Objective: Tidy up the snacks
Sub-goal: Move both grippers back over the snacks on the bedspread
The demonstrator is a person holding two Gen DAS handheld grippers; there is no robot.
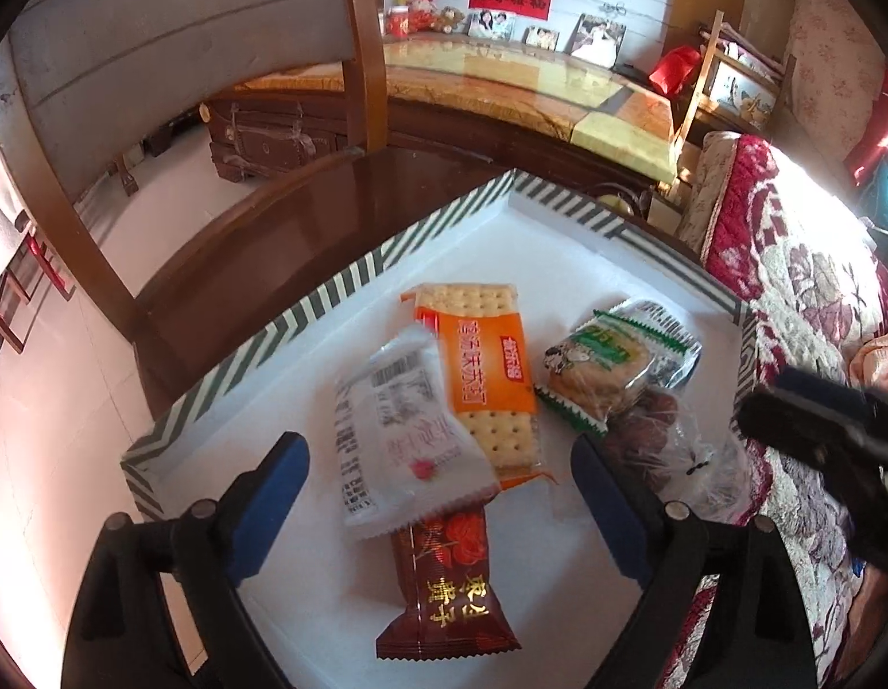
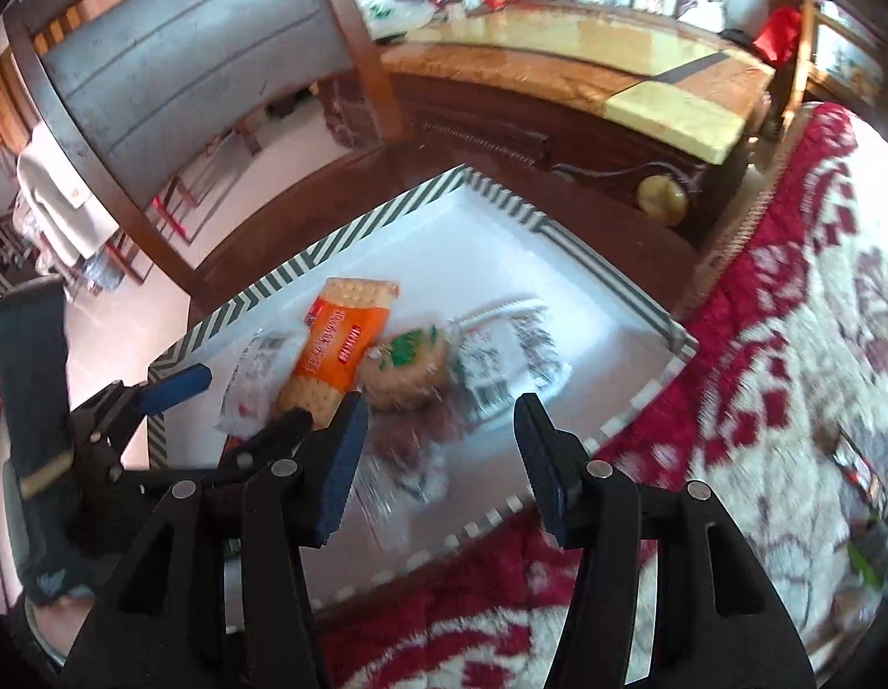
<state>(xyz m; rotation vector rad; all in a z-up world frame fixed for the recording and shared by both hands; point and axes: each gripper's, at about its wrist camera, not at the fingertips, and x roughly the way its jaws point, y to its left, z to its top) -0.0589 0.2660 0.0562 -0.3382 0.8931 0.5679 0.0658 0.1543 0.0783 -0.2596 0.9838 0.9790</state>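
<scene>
chair (image 1: pixel 174 57) | marble-topped cabinet (image 1: pixel 501 86) | red floral quilt (image 1: pixel 799 287) | framed photos (image 1: pixel 598 37)

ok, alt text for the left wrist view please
A white tray with a striped rim holds five snack packs: an orange cracker pack, a white wrapper, a brown pack, a green-edged pastry and a clear bag. The left hand-held gripper hovers open above them.

light: bright, right-side glare | right view motion-blurred | fisheye edges warped
</scene>
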